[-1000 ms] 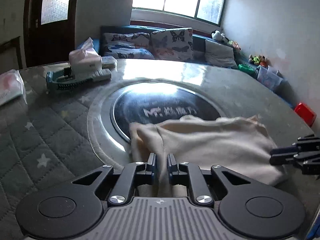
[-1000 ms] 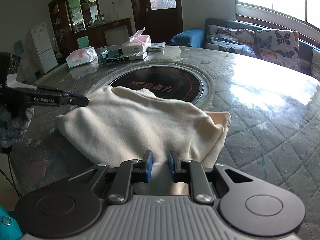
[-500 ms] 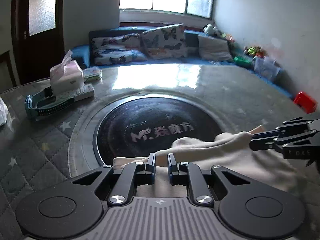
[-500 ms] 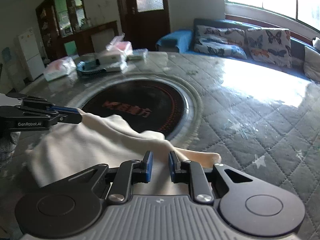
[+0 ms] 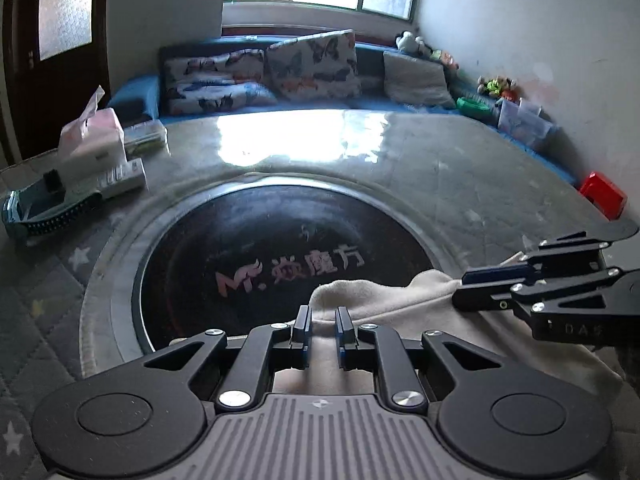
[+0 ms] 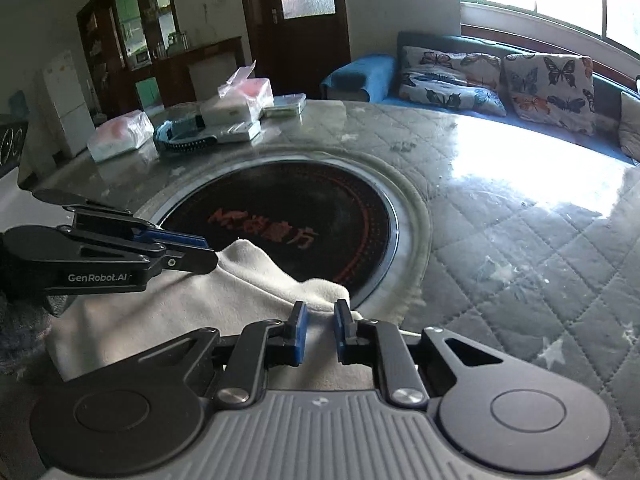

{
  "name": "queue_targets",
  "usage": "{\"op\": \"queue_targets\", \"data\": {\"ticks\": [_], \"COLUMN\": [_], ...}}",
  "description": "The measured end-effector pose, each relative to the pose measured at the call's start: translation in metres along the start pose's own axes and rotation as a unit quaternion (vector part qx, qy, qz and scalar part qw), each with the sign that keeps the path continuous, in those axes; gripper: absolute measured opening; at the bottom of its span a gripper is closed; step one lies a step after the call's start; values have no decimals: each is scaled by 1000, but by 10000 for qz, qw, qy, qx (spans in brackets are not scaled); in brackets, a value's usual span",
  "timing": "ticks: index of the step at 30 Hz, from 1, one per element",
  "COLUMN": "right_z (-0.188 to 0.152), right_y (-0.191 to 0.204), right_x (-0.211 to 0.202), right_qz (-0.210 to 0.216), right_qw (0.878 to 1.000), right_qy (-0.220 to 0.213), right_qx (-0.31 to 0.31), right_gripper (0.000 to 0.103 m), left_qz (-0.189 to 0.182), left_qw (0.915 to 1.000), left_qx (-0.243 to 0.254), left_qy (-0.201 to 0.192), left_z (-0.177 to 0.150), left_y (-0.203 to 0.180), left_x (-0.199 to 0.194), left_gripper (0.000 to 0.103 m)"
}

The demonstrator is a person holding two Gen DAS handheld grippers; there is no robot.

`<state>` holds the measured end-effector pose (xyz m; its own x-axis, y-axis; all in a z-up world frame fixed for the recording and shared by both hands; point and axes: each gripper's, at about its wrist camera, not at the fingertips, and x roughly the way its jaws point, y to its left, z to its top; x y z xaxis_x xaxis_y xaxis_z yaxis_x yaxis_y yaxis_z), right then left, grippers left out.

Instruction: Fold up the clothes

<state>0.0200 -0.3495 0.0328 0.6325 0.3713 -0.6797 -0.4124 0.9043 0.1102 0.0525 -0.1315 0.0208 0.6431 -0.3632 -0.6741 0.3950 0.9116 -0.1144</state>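
A cream garment (image 5: 380, 296) lies bunched at the near side of the round quilted table (image 5: 440, 168); its far edge just reaches the dark centre disc (image 5: 260, 248). My left gripper (image 5: 322, 320) is shut on a fold of the cloth. The right gripper (image 5: 476, 286) comes in from the right and pinches the cloth's other end. In the right wrist view, my right gripper (image 6: 320, 316) is shut on the garment (image 6: 180, 308), and the left gripper (image 6: 200, 254) holds the far corner. Most of the cloth is hidden under the gripper bodies.
On the table's far left stand a tissue box (image 5: 94, 136), a white remote (image 5: 120, 176) and a blue-green brush (image 5: 44, 208). A plastic-wrapped packet (image 6: 120, 134) lies beside them. A sofa with butterfly cushions (image 5: 280, 68) runs behind the table. A red box (image 5: 602, 194) sits at the right.
Both grippers have drawn the garment back toward the near edge. It was spread flat across the disc's front; now it is bunched and the disc is almost uncovered.
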Motion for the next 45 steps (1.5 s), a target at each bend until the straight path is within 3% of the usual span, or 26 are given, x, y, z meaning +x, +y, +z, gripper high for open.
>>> {"op": "queue_targets", "data": {"ticks": [4,7,14,24,30,39,43,45], "right_z": [-8,-13,-38,-71,-61,-61,-49,-42], "right_y": [6,11,26,32,43,52,70,83], "right_x": [-17,-30,-65,-72,-83,-70,-70,-66], "right_qz": [14,24,15,-196,-135,-31,140,289], "right_qw": [9999,9998,9994,9990,9980,9976,9943,9913], "right_qy": [-71,-125,-153,-29,-207,2,-36,-28], "right_qx": [-71,-124,-301,-406,-574,-693,-1054,-1284], "right_gripper": [15,15,15,14,14,16,16,17], "left_qz": [-25,4,-37,72,138,206,257,397], "left_qw": [9999,9998,9980,9982,9985,9991,9984,9975], "left_qx": [-67,-83,465,399,283,51,-101,-249], "left_qy": [-92,-204,-426,-436,-456,-378,-497,-523], "left_z": [-2,-6,-37,-74,-77,-88,-88,-86], "left_y": [3,5,-11,-10,-3,11,20,27], "left_x": [-13,-28,-70,-89,-93,-99,-112,-117], "left_gripper": [17,29,29,29,29,31,31,36]}}
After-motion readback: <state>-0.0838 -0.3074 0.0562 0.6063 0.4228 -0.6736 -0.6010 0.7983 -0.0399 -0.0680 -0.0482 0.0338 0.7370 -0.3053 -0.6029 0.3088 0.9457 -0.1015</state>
